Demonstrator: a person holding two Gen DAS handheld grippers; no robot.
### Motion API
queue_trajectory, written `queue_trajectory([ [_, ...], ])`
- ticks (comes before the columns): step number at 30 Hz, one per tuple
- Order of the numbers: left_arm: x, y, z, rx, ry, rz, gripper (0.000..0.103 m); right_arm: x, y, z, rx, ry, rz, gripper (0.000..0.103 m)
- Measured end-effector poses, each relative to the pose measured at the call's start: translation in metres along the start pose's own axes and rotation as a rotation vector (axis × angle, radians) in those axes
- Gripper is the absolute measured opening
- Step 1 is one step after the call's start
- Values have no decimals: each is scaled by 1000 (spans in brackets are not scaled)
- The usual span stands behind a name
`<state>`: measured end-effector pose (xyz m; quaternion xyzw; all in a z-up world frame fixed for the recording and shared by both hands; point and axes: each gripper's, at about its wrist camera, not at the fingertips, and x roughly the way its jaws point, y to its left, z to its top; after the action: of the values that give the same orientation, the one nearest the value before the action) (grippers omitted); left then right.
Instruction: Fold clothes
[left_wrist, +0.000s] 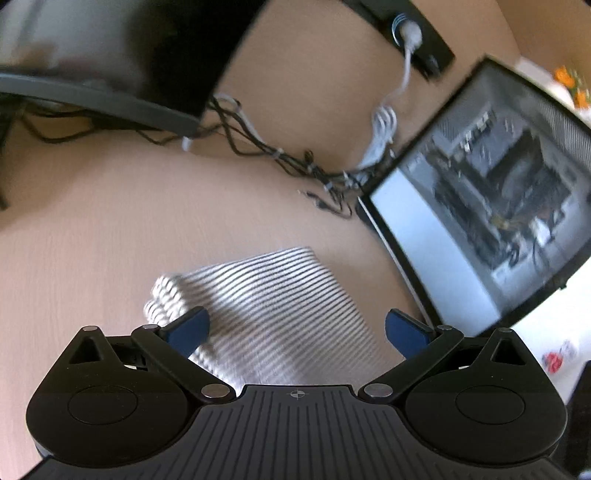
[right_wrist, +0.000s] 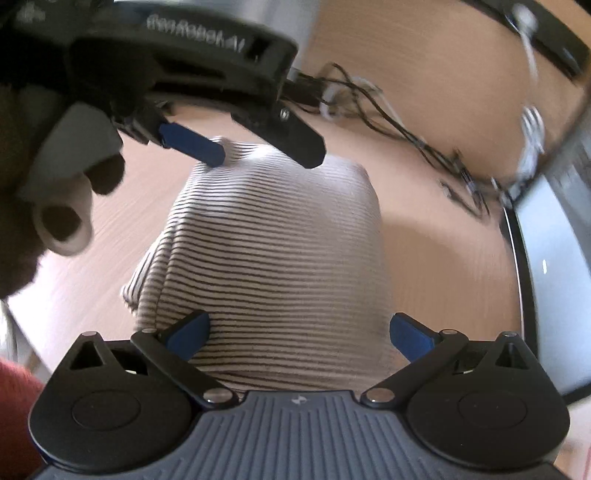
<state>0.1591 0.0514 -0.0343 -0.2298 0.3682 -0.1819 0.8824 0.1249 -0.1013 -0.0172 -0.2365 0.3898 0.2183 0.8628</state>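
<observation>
A folded striped shirt (right_wrist: 273, 258) lies on the table (right_wrist: 436, 266) between the spread-open right gripper (right_wrist: 299, 332) and the left gripper (right_wrist: 258, 147), also spread wide above it.

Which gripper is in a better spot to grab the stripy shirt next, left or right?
Probably the right gripper: its open fingers straddle the near edge of the striped shirt. The left gripper, also open, sits above the far end.

Tangled cables (left_wrist: 280, 155) on wooden table (left_wrist: 92, 221); monitor (left_wrist: 480, 206) beside — lit.
</observation>
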Motion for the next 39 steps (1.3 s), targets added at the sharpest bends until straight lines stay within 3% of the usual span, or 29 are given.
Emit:
queue_trajectory([
  [4,-4,-7,-21,-32,33,123,103,-10,-34,-1,-12,-40,90,103],
  [9,-1,-14,-52,-88,58,297,102,-14,-92,2,126,-136,202,103],
  [12,-2,-19,-69,-126,54,331,92,4,-113,9,198,-176,313,103],
  [16,-9,-31,-86,-169,3,370,84,45,-129,13,326,-113,500,94],
  [20,-12,-46,-95,-150,-20,412,81,81,-131,10,383,-56,548,93],
  [22,-12,-49,-97,-126,-14,422,80,99,-132,11,428,-15,626,93],
  [27,-9,-60,-96,-33,-8,486,79,84,-125,24,362,-116,721,85],
  [30,-7,-57,-97,-37,-11,483,80,66,-117,28,241,-191,672,81],
  [34,-5,-57,-96,-48,-22,477,81,84,-107,31,146,-126,513,80],
  [39,-25,-65,-86,-99,-87,474,79,69,-106,35,80,-193,500,83],
])
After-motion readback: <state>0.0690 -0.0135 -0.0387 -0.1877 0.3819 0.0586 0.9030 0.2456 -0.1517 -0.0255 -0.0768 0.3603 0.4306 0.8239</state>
